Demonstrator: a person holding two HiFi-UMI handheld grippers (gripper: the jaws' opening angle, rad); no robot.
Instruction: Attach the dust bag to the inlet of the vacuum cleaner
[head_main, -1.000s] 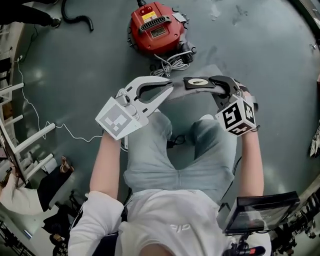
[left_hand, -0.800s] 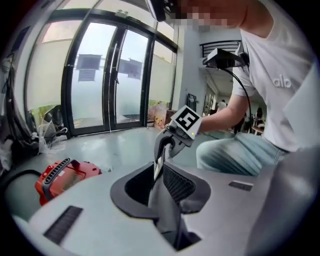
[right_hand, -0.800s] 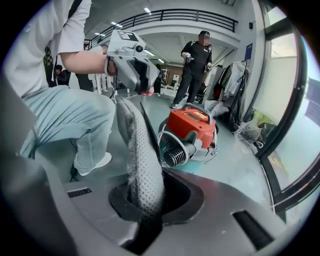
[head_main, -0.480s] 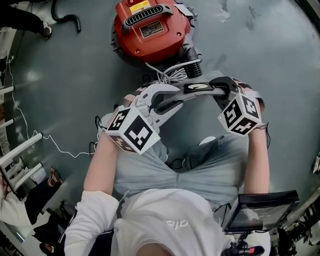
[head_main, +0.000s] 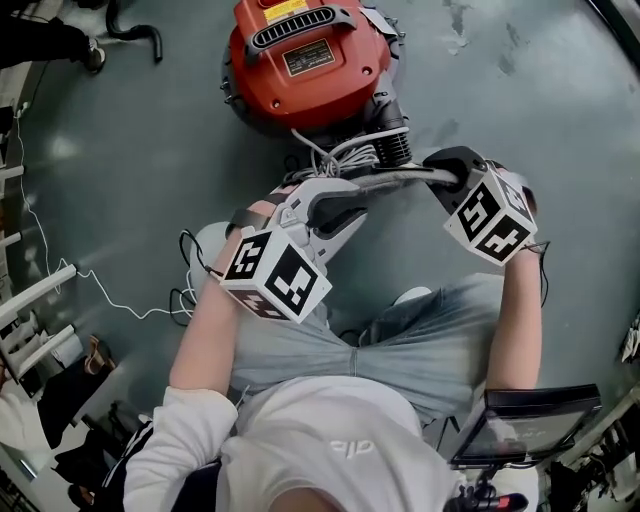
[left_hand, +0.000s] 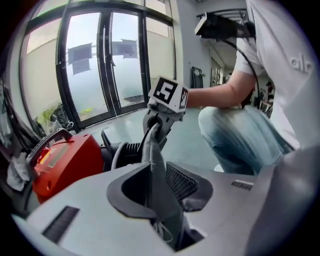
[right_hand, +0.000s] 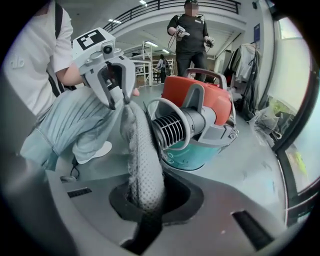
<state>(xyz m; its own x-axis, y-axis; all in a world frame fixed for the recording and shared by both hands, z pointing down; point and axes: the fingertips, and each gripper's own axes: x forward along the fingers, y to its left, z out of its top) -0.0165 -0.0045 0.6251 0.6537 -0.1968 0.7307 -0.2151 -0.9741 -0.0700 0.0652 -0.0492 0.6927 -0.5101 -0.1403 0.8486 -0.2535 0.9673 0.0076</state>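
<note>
Lowered dust bag now near vacuum cleaner

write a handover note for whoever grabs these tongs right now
Left tongs: shut on one end of the dust bag.
Right tongs: shut on the other end.
Bag: stretched between them, low over the floor, right by the red vacuum cleaner and its ribbed grey port, not fitted on it.
Done: bag in hand at the vacuum.
Left: fit the bag's opening onto the inlet, then release.
</note>
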